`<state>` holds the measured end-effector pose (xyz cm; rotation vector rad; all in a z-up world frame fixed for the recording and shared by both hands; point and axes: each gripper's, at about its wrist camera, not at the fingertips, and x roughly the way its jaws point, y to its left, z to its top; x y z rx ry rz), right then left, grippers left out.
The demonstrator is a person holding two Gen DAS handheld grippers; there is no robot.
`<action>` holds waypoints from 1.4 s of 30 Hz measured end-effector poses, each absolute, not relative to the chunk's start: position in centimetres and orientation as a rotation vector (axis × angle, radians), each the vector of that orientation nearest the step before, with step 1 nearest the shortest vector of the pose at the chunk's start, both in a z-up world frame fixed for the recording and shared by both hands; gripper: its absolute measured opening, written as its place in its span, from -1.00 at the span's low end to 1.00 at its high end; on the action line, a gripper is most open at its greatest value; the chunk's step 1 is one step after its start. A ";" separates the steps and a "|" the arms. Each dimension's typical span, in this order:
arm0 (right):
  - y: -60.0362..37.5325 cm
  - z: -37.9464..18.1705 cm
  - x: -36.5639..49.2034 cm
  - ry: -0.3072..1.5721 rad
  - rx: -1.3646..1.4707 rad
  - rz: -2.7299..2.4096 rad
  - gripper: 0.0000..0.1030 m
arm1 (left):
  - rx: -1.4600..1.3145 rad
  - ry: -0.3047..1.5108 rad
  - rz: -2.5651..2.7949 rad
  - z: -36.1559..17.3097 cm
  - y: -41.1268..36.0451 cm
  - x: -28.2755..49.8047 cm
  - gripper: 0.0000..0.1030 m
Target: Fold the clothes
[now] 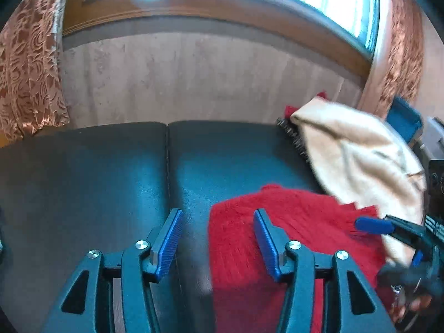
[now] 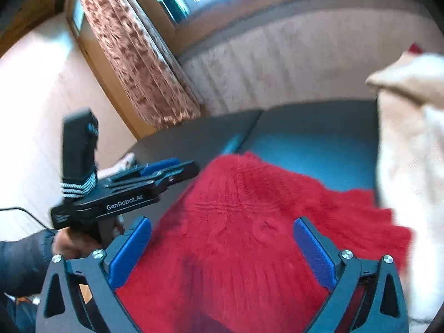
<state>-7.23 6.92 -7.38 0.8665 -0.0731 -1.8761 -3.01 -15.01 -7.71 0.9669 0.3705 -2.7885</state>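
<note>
A red knitted garment (image 1: pixel 291 238) lies on the dark table (image 1: pixel 97 172), in the near right part of the left wrist view. It fills the lower middle of the right wrist view (image 2: pixel 244 236). My left gripper (image 1: pixel 217 222) is open and empty, hovering over the garment's left edge. My right gripper (image 2: pixel 222 233) is open and empty above the garment's middle. The right gripper shows at the right edge of the left wrist view (image 1: pixel 388 226). The left gripper shows side-on in the right wrist view (image 2: pixel 166 170).
A cream garment (image 1: pixel 358 158) lies heaped at the table's right side, over part of the red one, and shows in the right wrist view (image 2: pixel 410 149). A dark brush-like object (image 1: pixel 294 136) sits beside it. A wall, window and patterned curtains (image 1: pixel 27 77) stand behind.
</note>
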 end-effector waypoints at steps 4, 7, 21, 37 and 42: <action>7.1 -10.4 -7.3 0.021 1.041 -1.879 1.00 | 1.114 0.279 -2.797 -10.7 -12.6 -2.2 0.05; 7.0 -12.6 -6.2 0.095 0.985 -1.941 1.00 | 1.112 0.424 -2.782 -12.0 -13.1 -1.5 0.10; 18.4 -12.1 -3.6 -0.405 1.127 -1.823 1.00 | 1.132 1.105 -2.825 -13.4 -20.6 4.9 0.14; 12.8 -14.1 -7.0 -0.427 1.114 -1.807 1.00 | 1.286 1.131 -2.962 -15.3 -18.1 -3.2 0.59; 12.5 -14.5 -6.2 -0.371 1.112 -1.754 1.00 | 1.358 0.994 -2.999 -15.4 -16.4 -3.8 0.29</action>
